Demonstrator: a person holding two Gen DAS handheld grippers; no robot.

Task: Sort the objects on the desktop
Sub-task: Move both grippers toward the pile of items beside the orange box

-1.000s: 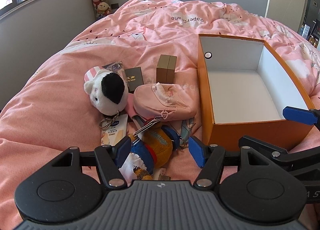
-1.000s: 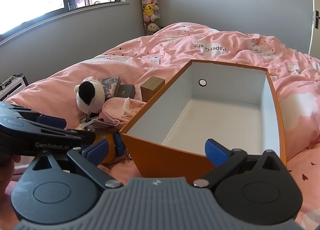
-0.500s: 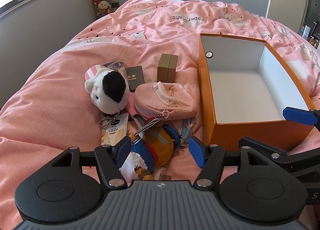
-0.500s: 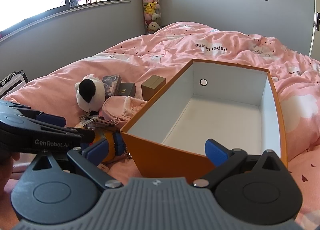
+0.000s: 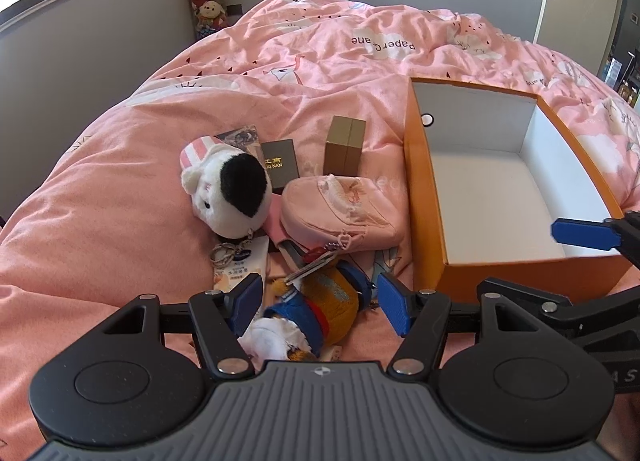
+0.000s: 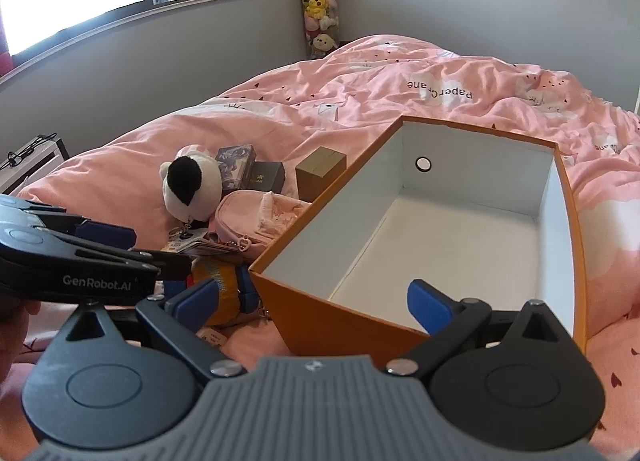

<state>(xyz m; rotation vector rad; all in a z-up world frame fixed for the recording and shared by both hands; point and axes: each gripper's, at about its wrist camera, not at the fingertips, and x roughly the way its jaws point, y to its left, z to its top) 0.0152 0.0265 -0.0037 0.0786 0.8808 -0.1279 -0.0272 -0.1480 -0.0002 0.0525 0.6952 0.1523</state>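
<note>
Clutter for sorting lies in a heap on the pink bedspread point(image 5: 120, 189), all of it to the left of the orange box point(image 5: 424, 197), which sits open with a bare white inside. Nearest the box's left wall is a pink pouch point(image 5: 340, 205), touching or almost touching that wall. Beyond the pouch, farther from the box's near corner, a tan carton point(image 5: 345, 145) stands upright, and left of it lie a small black box point(image 5: 280, 163) and a patterned card box point(image 6: 236, 159). A white-and-black plush toy point(image 5: 228, 189) with a striped cap rests left of the pouch, with a key ring point(image 5: 224, 255) and a tube point(image 5: 242, 269) just below it. Near the box's front left corner lies an orange-and-blue stuffed toy point(image 5: 320, 305).

Left gripper point(image 5: 320, 297) hangs over that stuffed toy with its jaws spread wide, a pad on either side; whether the pads touch it cannot be told. Right gripper point(image 6: 316, 301) hovers at the box's near corner, also spread wide, gripping nothing, with one pad outside the box's left wall and the other over the inside.
</note>
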